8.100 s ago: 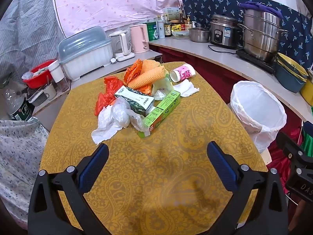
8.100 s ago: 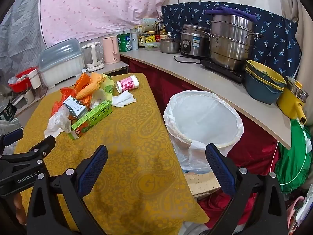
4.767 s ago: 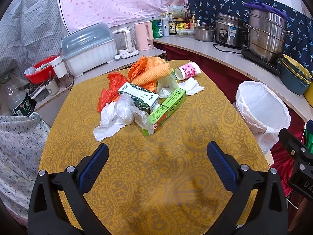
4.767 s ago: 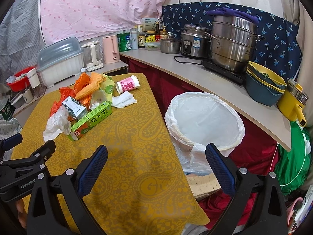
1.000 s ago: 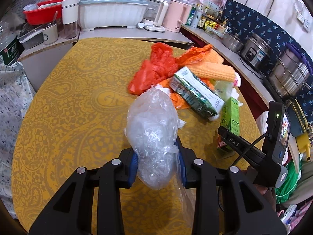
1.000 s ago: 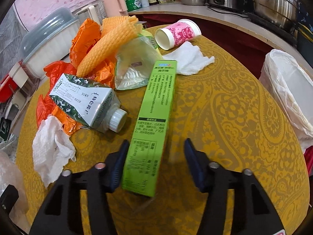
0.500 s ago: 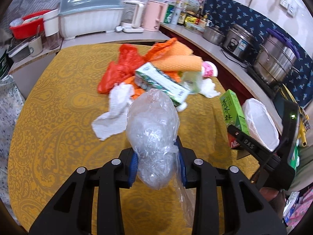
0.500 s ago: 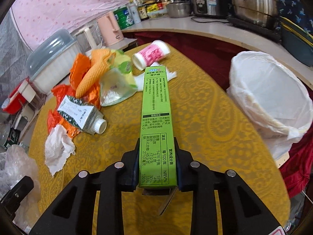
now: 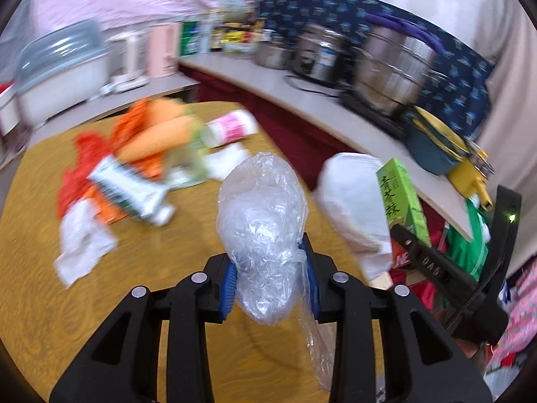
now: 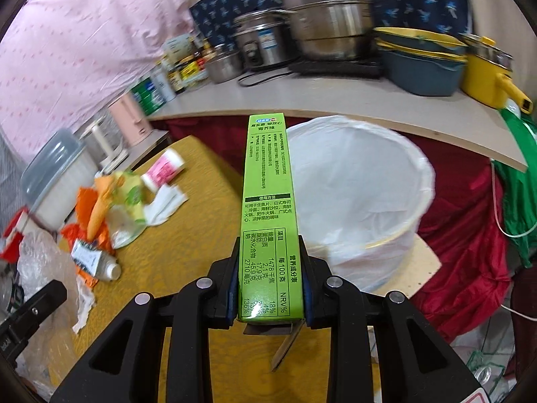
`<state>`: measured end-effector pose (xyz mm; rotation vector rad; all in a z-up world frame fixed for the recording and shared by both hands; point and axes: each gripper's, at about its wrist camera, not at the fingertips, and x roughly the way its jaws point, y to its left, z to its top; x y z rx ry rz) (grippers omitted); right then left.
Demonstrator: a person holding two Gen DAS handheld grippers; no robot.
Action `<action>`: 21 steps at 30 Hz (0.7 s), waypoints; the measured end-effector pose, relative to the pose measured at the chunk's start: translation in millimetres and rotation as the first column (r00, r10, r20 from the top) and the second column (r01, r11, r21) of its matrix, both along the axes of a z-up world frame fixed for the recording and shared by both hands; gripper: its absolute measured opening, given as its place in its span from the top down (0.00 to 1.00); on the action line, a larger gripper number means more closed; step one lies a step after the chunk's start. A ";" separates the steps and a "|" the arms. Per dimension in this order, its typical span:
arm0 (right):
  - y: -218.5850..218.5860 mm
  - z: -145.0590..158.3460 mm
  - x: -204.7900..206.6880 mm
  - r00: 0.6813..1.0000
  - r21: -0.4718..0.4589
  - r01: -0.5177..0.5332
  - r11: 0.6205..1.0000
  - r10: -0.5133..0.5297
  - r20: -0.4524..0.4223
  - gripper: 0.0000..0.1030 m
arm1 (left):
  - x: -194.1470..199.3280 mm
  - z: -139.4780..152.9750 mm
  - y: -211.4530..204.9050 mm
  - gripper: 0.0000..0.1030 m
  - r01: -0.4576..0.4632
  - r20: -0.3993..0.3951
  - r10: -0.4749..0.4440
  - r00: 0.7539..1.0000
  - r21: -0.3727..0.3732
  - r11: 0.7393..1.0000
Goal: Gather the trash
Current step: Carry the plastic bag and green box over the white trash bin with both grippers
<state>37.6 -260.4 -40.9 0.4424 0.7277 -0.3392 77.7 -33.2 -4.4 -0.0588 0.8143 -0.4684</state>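
Note:
My left gripper [image 9: 270, 283] is shut on a crumpled clear plastic bag [image 9: 261, 215], held above the yellow table [image 9: 141, 285]. A long green carton [image 10: 268, 208] is clamped in my right gripper [image 10: 270, 290], pointing toward the white-lined trash bin [image 10: 362, 181] beside the table. In the left wrist view the green carton [image 9: 401, 198] and the right gripper sit at the right, in front of the bin [image 9: 349, 194]. The remaining trash pile [image 9: 134, 168] lies on the table's far left: orange bags, a milk carton [image 9: 131, 188], white tissue [image 9: 80, 245] and a pink cup [image 9: 231, 127].
A curved counter [image 10: 335, 100] behind the bin carries steel pots [image 10: 322, 16], a blue-and-yellow bowl stack [image 10: 423, 63] and a yellow pot [image 10: 486, 70]. Red cloth [image 10: 463, 241] and a green bag [image 10: 523, 194] lie right of the bin. A covered dish rack [image 10: 57, 181] stands at the far left.
Both grippers swung right and rose, away from the trash pile toward the bin. The right jaws closed on the green carton and lifted it off the table; the left kept its plastic bag.

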 end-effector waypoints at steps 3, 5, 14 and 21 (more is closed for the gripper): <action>-24.0 0.6 -12.1 0.999 0.011 0.040 0.999 -0.040 0.014 0.74 | 3.4 5.0 -43.1 0.68 0.081 0.008 -0.081 0.997 -0.009 0.997; -38.2 0.1 -18.6 0.998 0.012 0.061 0.998 -0.061 0.021 0.74 | 4.8 4.5 -63.5 0.68 0.116 0.000 -0.116 0.993 -0.016 0.993; -89.1 -16.3 -28.1 0.990 0.059 0.139 0.989 -0.140 0.017 0.74 | 20.9 -12.2 -159.5 0.68 0.231 -0.018 -0.231 0.973 0.016 0.973; -113.0 -32.5 -24.6 0.984 0.089 0.175 0.981 -0.176 0.008 0.74 | 38.6 -27.4 -202.9 0.67 0.265 -0.041 -0.264 0.964 0.045 0.963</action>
